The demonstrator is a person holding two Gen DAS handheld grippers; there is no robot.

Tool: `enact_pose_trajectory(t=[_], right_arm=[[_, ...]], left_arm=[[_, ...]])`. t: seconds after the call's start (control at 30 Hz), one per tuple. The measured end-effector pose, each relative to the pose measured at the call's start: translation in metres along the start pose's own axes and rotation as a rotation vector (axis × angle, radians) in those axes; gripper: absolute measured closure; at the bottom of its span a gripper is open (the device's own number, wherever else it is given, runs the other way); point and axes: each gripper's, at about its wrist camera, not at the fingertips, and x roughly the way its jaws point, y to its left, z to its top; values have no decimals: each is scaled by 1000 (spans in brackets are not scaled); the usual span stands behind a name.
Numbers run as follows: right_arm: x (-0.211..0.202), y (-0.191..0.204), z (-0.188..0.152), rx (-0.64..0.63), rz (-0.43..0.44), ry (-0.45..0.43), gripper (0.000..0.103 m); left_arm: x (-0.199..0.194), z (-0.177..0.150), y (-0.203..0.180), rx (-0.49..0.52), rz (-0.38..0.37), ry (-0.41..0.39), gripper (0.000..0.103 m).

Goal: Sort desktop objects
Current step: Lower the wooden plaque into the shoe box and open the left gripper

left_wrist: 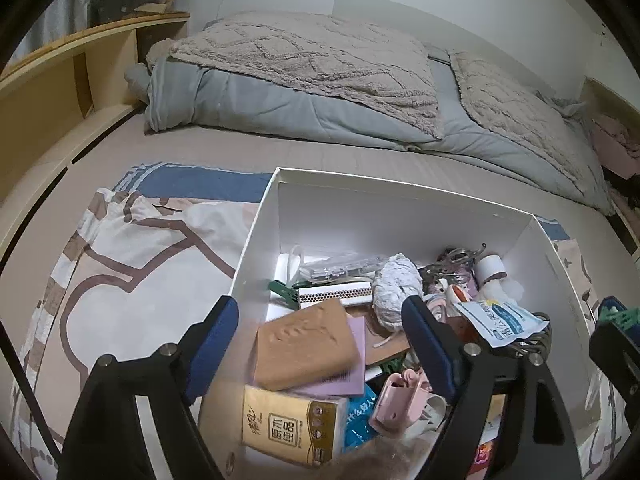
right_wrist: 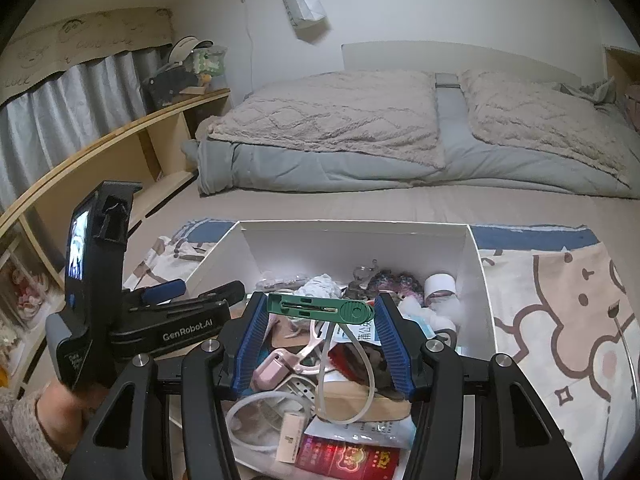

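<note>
A white cardboard box (left_wrist: 256, 240) full of small clutter sits on a patterned cloth on the bed. My left gripper (left_wrist: 320, 322) hangs open over its near left part. A tan packet (left_wrist: 306, 344) lies loose between the blue pads, touching neither, on top of a lilac sheet and a yellow tissue pack (left_wrist: 288, 424). My right gripper (right_wrist: 320, 310) is shut on a green plastic clip (right_wrist: 316, 306), held crosswise at the fingertips above the box (right_wrist: 476, 272). The clip also shows at the right edge of the left wrist view. The left gripper (right_wrist: 192, 296) appears at the left in the right wrist view.
The box also holds a pink clip (left_wrist: 400, 396), a crumpled white cloth (left_wrist: 394, 284), a tape roll (left_wrist: 492, 266), a sachet (left_wrist: 500, 320), a white cable loop (right_wrist: 348, 380) and a red pack (right_wrist: 348, 460). Folded quilts (right_wrist: 340, 132) lie behind it, and a wooden shelf (right_wrist: 120, 140) stands left.
</note>
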Motion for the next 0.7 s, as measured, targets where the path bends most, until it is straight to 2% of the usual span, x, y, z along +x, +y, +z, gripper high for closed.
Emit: enact_pose_trajectory(t=[0.3,0.7], right_arm=[[11,-1,5,48,24,17,48],[34,6,-4,48,45,109,48]], left_arm=[[-7,-3,2,-3,-17,-21,19],[-32,1,16,-12,-26,-119,19]])
